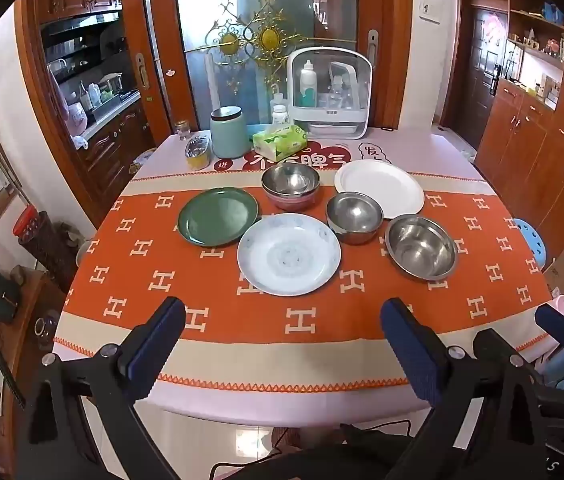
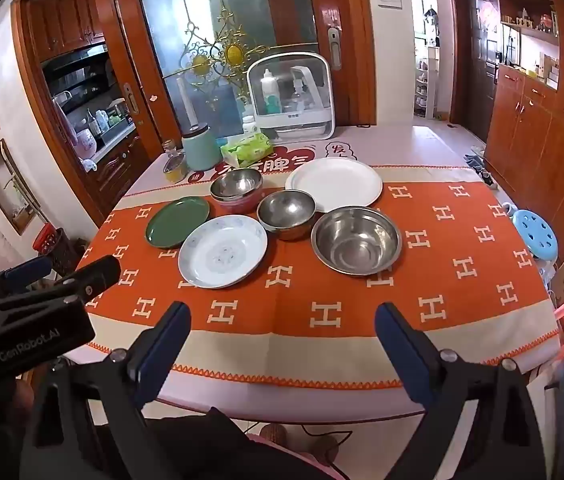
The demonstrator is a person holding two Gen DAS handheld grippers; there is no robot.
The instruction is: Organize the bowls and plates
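Both grippers hang spread above the tablecloth's (image 1: 282,344) bare near edge.

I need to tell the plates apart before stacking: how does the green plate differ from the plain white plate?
The green plate is dark green with a short upright rim; the plain white plate is white with a broad flat rim. The green plate lies on the left of the group, the white one at the far right. The white plate looks somewhat wider. Both are round, empty and lie flat on the orange cloth.

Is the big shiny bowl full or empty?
Empty. The big steel bowl sits upright on the cloth, and its bare shiny bottom shows.
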